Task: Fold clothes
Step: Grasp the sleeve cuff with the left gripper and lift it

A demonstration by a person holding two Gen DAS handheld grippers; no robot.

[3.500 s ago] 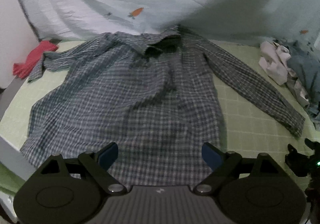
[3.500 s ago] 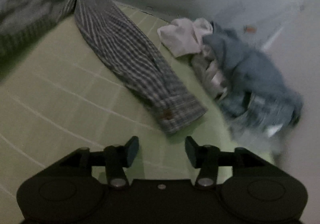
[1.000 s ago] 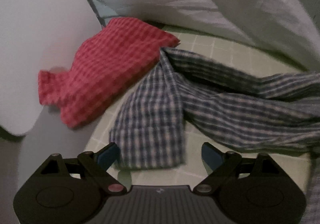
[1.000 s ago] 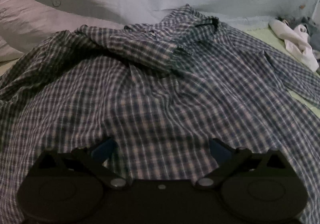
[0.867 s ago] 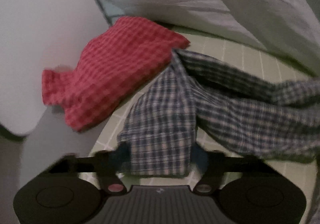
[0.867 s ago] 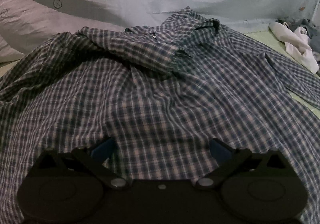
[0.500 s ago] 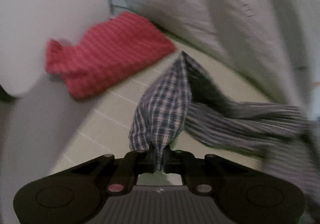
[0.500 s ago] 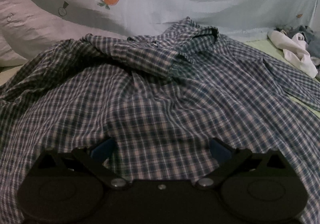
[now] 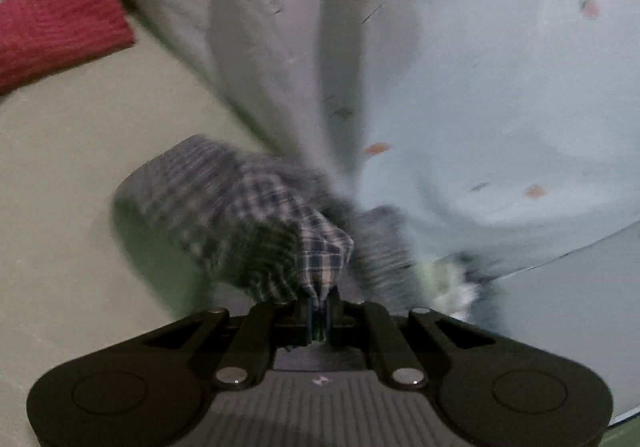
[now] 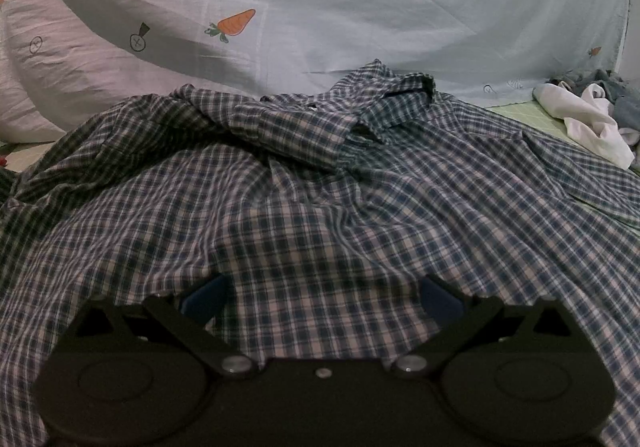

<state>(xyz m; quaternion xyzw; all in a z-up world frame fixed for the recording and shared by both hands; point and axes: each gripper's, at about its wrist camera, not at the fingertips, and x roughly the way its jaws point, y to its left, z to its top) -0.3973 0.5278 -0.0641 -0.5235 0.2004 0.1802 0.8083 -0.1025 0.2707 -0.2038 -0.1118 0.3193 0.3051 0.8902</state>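
The bed (image 10: 516,109) takes up both views, its green gridded cover backed by a pale sheet (image 10: 360,7) printed with carrots, which hangs behind like a wall. Spread flat across the bed lies the checked shirt (image 10: 320,207), body open and collar (image 10: 404,89) toward the sheet, laid out this way, I judge, so each sleeve can be brought in over the body. One sleeve (image 9: 256,215) is already off the cover, bunched and blurred in the left view, lifted by its cuff end for that inward fold. A red cloth (image 9: 56,19) sits at the far corner of the bed and a heap of white and blue clothes (image 10: 588,115) at the other side (neither touches the shirt, as far as the pictures show).

The right gripper (image 10: 322,297) stands wide, its blue pads apart just over the shirt's body, nothing pinched between them. The left gripper (image 9: 319,313) is clenched tight on the sleeve cloth, which sprouts from between its closed jaws.
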